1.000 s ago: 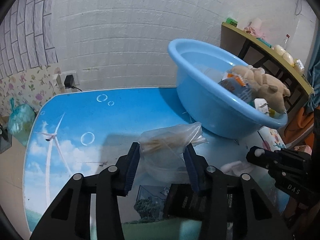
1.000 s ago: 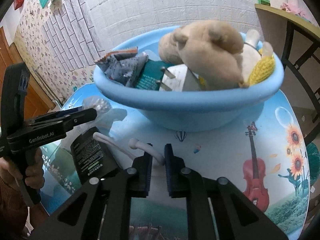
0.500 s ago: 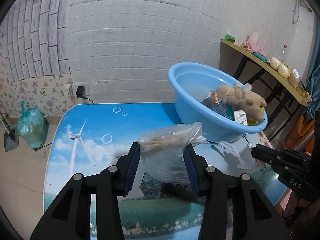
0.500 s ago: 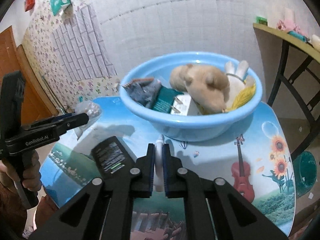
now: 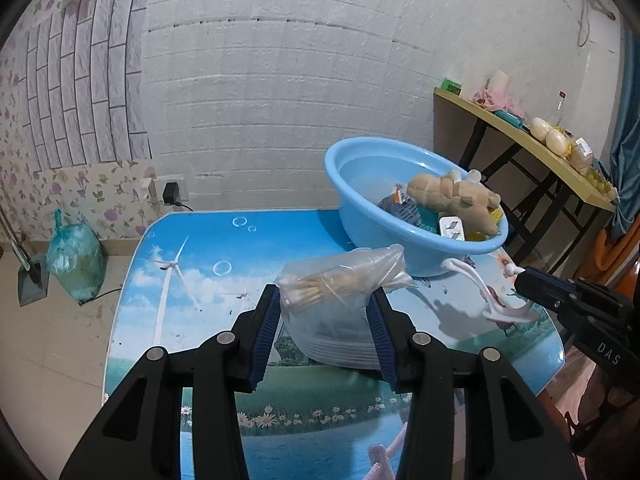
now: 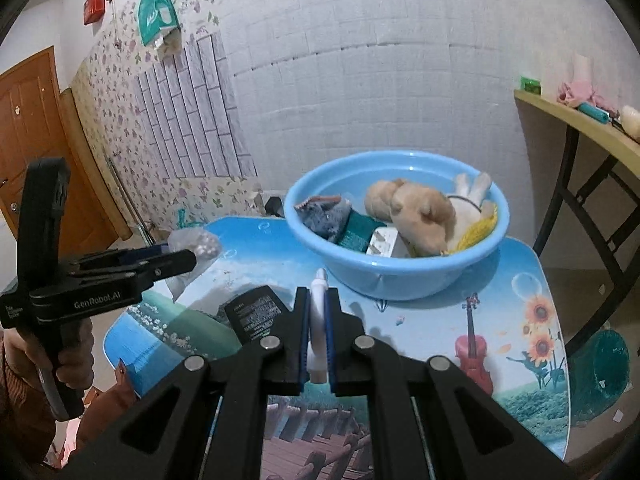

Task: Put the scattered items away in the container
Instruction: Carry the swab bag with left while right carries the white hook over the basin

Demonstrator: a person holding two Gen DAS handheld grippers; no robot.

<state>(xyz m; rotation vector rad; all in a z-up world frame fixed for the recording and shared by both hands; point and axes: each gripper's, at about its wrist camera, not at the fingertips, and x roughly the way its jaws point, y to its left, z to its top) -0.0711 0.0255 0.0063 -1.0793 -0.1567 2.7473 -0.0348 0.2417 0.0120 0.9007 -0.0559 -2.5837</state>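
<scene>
Gripping a clear bag of cotton swabs (image 5: 340, 292), the left gripper (image 5: 324, 320) stands partly open around it. Clamped nearly shut on a white hook (image 6: 318, 320), the right gripper (image 6: 317, 340) faces the blue basin (image 6: 400, 284), likely their destination

a low table (image 6: 532, 280) with a printed top (windmill and bubbles at one end, sunflowers and a red violin at the other) fills the lower half of both views. a blue basin (image 6: 400, 276) stands on it right of centre, and a black packet (image 6: 256, 314) lies flat at lower centre-left of the right wrist view.
</scene>
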